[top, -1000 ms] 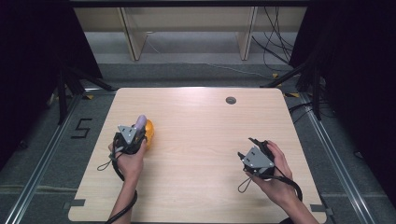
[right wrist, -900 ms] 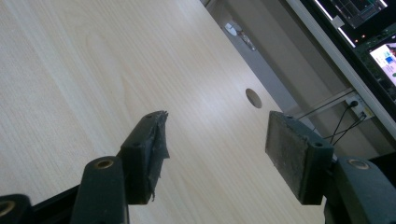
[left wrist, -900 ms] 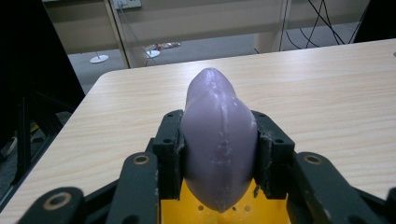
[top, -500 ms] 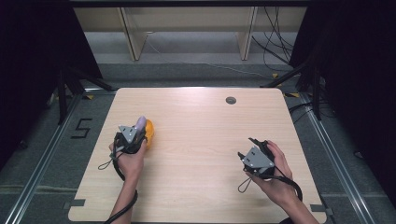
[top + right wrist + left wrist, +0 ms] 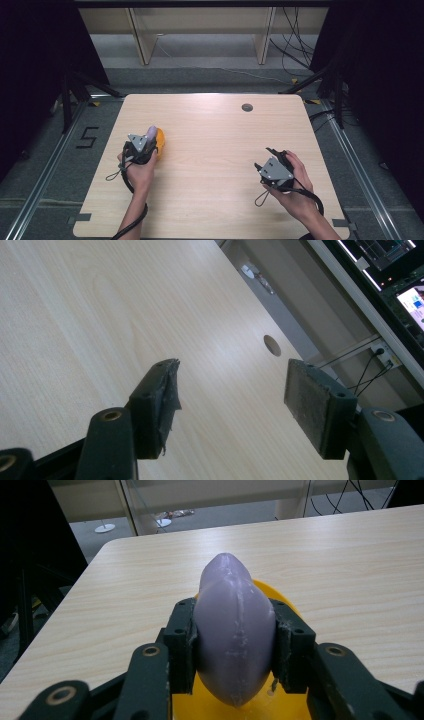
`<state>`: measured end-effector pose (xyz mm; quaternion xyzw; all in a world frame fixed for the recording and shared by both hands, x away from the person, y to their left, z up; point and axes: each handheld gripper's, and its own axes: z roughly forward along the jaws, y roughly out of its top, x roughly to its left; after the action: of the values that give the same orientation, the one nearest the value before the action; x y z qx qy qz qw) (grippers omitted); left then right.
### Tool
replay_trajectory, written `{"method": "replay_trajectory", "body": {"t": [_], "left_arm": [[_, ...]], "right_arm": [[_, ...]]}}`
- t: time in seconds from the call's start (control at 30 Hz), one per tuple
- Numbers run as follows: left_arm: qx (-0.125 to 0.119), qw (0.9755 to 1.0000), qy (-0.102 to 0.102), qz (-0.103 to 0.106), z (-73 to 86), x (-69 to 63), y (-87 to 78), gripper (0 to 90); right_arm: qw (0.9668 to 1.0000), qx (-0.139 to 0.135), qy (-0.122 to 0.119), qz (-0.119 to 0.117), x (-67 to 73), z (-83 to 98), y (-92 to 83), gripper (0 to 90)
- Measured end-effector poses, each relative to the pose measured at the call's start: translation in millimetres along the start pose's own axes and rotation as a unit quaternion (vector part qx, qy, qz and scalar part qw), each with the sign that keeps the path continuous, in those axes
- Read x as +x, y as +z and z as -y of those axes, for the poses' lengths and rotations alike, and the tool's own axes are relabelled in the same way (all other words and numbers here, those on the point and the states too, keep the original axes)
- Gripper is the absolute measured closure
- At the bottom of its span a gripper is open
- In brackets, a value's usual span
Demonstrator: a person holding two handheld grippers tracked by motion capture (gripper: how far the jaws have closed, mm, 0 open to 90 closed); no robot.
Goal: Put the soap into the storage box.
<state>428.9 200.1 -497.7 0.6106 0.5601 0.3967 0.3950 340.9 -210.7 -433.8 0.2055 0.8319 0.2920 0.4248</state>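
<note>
My left gripper is shut on a pale purple egg-shaped object, its two pads pressing the object's sides. Under it sits a yellow dish on the table. In the high view the left gripper is at the table's left side, with the purple object and the yellow dish poking out past it. My right gripper stands open with nothing between its pads, above bare wood. The high view has the right gripper near the front right of the table.
The light wooden table has a round cable hole near its far edge, also visible as the hole in the right gripper view. Shelf legs and cables lie on the floor beyond. A "5" mark is on the floor at left.
</note>
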Motion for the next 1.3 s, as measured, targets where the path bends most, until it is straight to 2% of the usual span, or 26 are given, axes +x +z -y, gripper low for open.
{"method": "replay_trajectory", "body": {"t": [0.37, 0.47, 0.63, 0.83, 1.0, 1.17, 1.27, 1.3], "left_arm": [[0.020, 0.9998, -0.004, 0.000, 1.7, 0.0, 3.5, 58.5], [0.020, 0.9998, -0.003, 0.001, 1.3, 0.1, 4.0, 58.5], [0.028, 0.9996, 0.001, 0.002, -0.3, -0.3, 3.9, 58.3], [0.052, 0.9986, 0.005, 0.003, -3.5, -0.3, 4.1, 58.2], [0.086, 0.9963, 0.001, 0.005, -1.6, -0.2, 6.4, 58.0], [0.081, 0.9967, -0.002, 0.002, -5.2, 1.0, 4.3, 56.5], [0.075, 0.9971, -0.006, 0.007, -10.3, 2.3, 2.2, 51.0], [0.068, 0.9976, -0.014, 0.005, -12.2, 1.8, 0.9, 48.4]], "right_arm": [[1.0000, 0.000, -0.001, -0.001, 0.3, -0.3, 0.0, 39.0], [1.0000, -0.002, -0.006, 0.001, -0.2, -0.5, 0.4, 38.9], [1.0000, -0.002, -0.002, 0.000, 0.4, -0.7, 0.1, 38.9], [1.0000, -0.002, -0.002, 0.000, 0.5, -0.9, 0.1, 38.9], [1.0000, -0.003, -0.001, -0.002, 0.9, -1.4, 0.1, 38.9], [1.0000, -0.002, -0.001, -0.004, 1.1, -1.4, 0.4, 38.9], [1.0000, -0.002, -0.001, -0.005, 1.2, -1.6, 0.6, 38.9], [1.0000, -0.002, -0.001, -0.005, 1.2, -1.6, 0.5, 38.9]]}}
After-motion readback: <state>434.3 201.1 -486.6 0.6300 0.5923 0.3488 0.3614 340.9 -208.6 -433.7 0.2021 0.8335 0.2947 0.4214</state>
